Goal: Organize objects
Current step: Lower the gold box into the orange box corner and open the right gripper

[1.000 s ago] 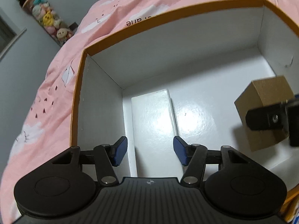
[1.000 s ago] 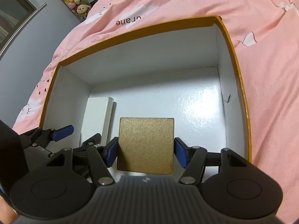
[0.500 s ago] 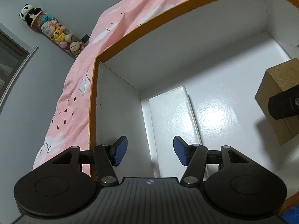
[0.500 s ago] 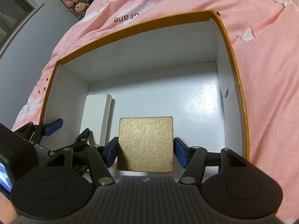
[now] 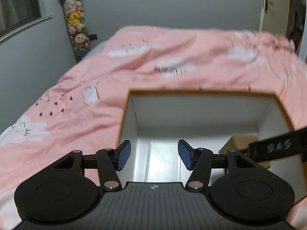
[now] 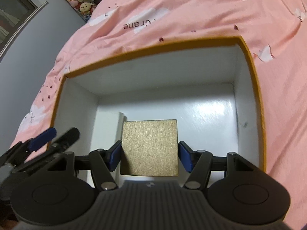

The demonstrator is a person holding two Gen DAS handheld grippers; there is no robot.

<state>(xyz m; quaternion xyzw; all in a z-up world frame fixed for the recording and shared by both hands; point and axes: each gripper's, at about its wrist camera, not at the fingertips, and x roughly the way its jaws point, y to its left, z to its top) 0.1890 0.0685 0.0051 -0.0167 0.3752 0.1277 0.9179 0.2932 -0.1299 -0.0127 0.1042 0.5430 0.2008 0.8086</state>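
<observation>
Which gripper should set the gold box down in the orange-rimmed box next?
Right. The right gripper already clamps the gold box over the orange-rimmed box, beside the white box. The left gripper is open and empty.

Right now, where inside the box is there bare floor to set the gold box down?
The storage box has bare white floor right of the gold box, up to its right and far walls. The left is crowded: the white box lies there, with the left gripper above.

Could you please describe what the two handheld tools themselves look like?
Both match: the left tool and right tool have matte black ribbed bodies, round black side discs, silver pivot pins and ridged blue finger pads. Pale lettering marks the right one's side. No cables or sleeves show.
</observation>
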